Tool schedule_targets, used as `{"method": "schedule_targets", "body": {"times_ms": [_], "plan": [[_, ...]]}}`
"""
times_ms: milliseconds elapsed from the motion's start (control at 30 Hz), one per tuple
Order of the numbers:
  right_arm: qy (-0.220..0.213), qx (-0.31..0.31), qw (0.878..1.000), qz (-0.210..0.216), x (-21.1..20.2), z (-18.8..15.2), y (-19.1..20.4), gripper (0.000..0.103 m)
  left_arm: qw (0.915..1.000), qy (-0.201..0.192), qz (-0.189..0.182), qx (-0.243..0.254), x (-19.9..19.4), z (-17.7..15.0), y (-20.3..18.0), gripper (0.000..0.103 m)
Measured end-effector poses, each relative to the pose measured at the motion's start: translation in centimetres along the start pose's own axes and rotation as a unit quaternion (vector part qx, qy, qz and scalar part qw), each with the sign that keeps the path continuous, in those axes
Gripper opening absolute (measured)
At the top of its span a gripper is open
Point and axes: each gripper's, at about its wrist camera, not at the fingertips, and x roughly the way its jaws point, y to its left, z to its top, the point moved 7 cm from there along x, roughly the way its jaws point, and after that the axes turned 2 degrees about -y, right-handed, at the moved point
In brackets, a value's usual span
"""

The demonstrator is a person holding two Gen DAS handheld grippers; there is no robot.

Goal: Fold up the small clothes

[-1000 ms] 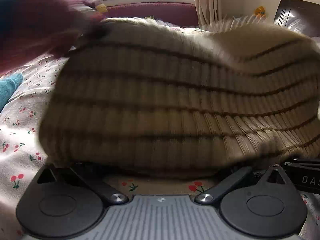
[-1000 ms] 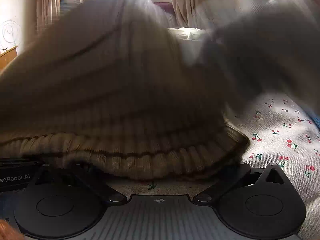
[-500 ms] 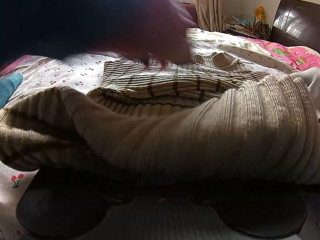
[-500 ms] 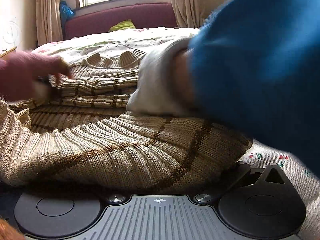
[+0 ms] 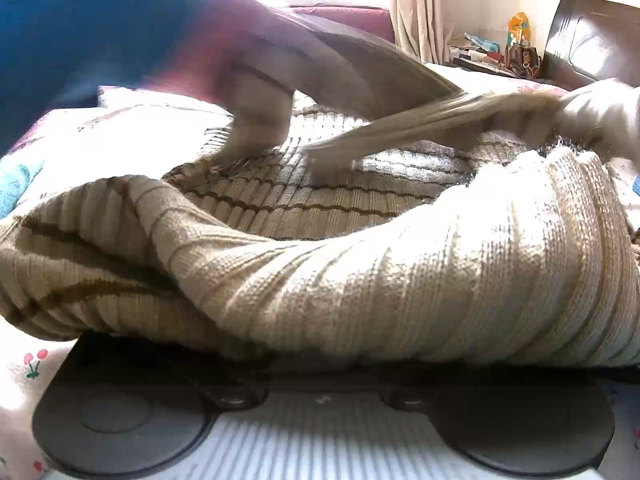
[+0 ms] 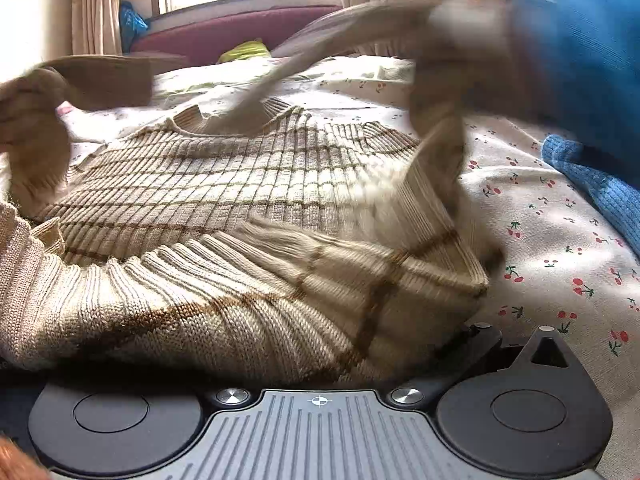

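Note:
A beige ribbed sweater with brown stripes lies flat on the bed, collar at the far end. Its hem is bunched over the front of both grippers. Two bare hands hold the sleeves up off the body: one hand with a blue sleeve on the right, another hand on the left. My right gripper rests low on the bed with its right finger set wide; the left finger is under the knit. My left gripper's body shows, but its fingers are buried.
The bed sheet is white with cherry print. A blue knit garment lies at the right, a teal one at the left. A dark headboard, a cluttered shelf and a curtained window stand beyond.
The sweater dropped from in front of both cameras onto the bed. The hands then came in and lifted both sleeves, which are blurred in motion now.

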Motion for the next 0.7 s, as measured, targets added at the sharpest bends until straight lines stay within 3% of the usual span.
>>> {"method": "schedule_targets", "body": {"times_ms": [700], "plan": [[-0.001,0.000,1.000,0.000,0.51,0.14,-0.05,0.103,1.0000,0.002,0.001,-0.001,-0.08,0.03,0.04,0.103]]}}
